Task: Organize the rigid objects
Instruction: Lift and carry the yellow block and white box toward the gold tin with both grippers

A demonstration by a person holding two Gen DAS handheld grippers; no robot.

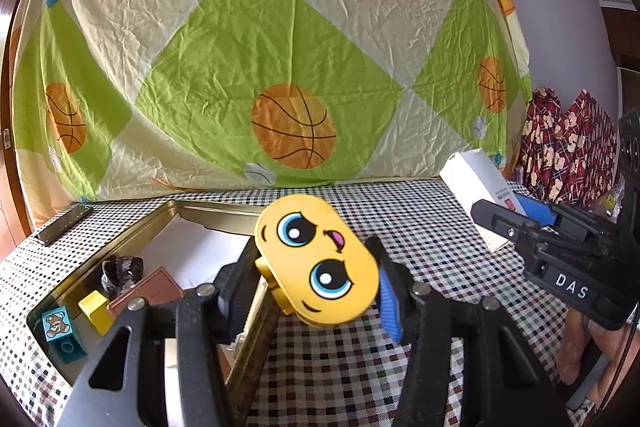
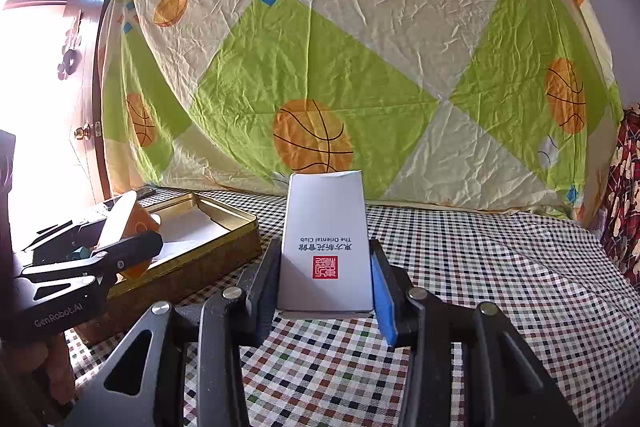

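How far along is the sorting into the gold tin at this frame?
Done: a teal bear block, a yellow block, a brown piece and a dark lump lie in the gold tin. In hand: the left gripper clamps the yellow face toy; the right gripper clamps the white box. Left: both go in.

My left wrist camera faces the basketball sheet (image 1: 294, 127) at twelve o'clock, close above the table; my right camera shares it.
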